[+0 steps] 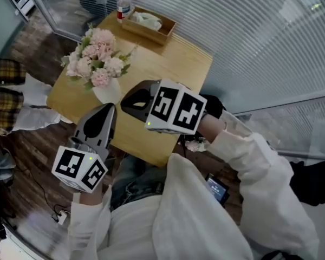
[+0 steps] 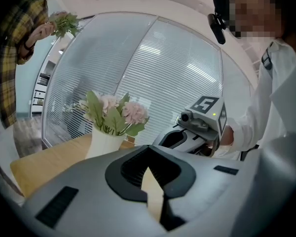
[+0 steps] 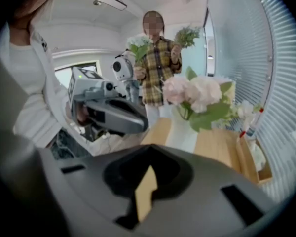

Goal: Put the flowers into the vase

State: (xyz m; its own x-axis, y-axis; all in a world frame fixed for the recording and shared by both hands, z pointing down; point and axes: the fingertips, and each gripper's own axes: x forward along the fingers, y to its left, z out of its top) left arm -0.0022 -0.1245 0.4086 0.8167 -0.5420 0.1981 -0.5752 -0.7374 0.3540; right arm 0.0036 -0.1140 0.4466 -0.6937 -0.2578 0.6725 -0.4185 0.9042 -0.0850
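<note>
A white vase (image 1: 107,92) full of pink flowers (image 1: 95,58) stands on the small wooden table (image 1: 168,64), near its left front side. My left gripper (image 1: 109,108) sits just in front of the vase, jaws shut with nothing in them. My right gripper (image 1: 124,103) is beside it to the right, also shut and empty, and points at the vase. In the left gripper view the vase (image 2: 104,143) is ahead to the left and the right gripper (image 2: 187,137) is to the right. A person in a plaid shirt (image 3: 158,63) holds more flower stems (image 3: 138,46).
A wooden tray (image 1: 151,31) with white tissue and a red-capped bottle (image 1: 123,1) stand at the table's far end. Glass walls with blinds (image 1: 260,31) surround the table. The plaid-shirted person (image 1: 2,91) stands at the table's left.
</note>
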